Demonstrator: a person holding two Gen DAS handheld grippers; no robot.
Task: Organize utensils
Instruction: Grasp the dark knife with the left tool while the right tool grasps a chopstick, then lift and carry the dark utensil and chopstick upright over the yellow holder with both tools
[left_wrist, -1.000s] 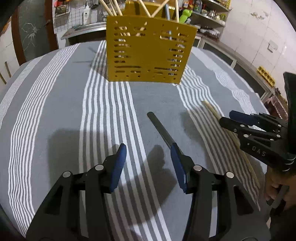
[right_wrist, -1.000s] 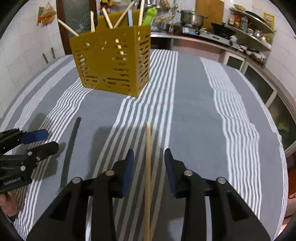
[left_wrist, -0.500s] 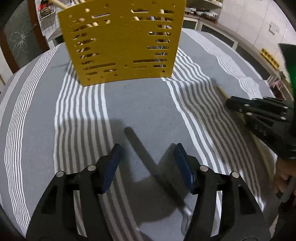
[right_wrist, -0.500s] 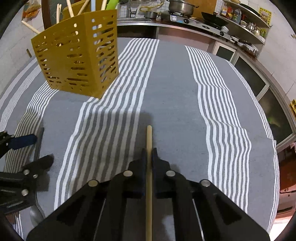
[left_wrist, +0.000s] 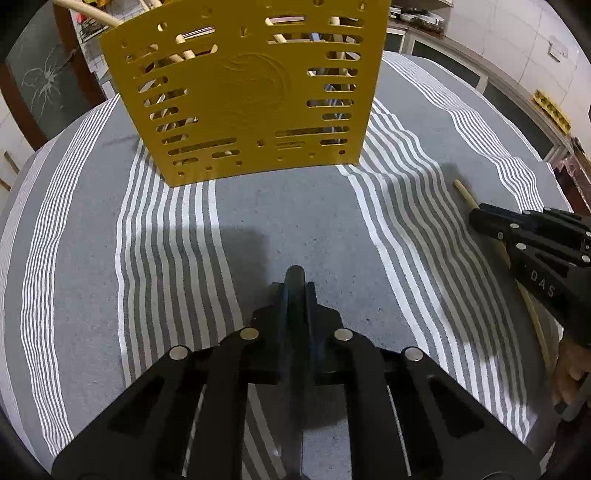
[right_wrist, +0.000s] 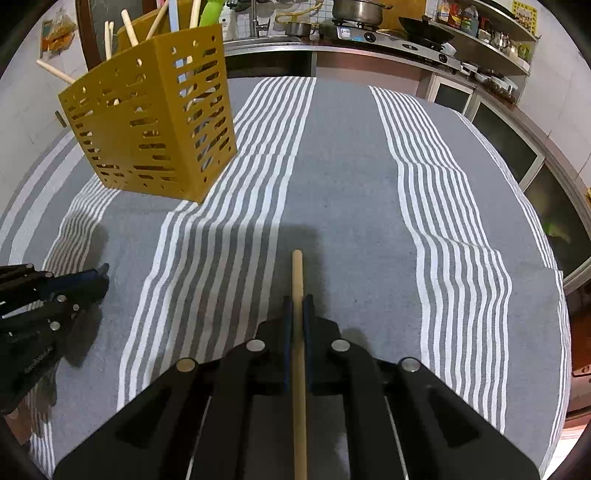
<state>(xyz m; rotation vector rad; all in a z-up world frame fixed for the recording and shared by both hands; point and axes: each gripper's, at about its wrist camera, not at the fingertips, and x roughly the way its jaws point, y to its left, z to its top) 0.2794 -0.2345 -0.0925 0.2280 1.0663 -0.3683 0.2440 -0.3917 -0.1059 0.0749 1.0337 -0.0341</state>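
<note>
Left wrist view
Left tongs (left_wrist: 295, 291): clamped on a dark utensil handle (left_wrist: 294, 275), whose rounded end pokes out toward 12 o'clock.
Yellow caddy (left_wrist: 243, 96): upright at 12 o'clock on the striped cloth (left_wrist: 295, 214) over the bench, wooden sticks inside.
Right tongs (left_wrist: 480, 218): at 3 o'clock, pinching a wooden stick (left_wrist: 466, 192).

Right wrist view
Right tongs (right_wrist: 296, 301): closed on the wooden stick (right_wrist: 297, 273), its tip pointing to 12 o'clock.
Yellow caddy (right_wrist: 147, 122): at 10 o'clock.
Left tongs (right_wrist: 99, 275): at 9 o'clock, low over the cloth.

Kitchen counter (right_wrist: 369, 48), stove (right_wrist: 388, 37), shelves (right_wrist: 491, 40)
</note>
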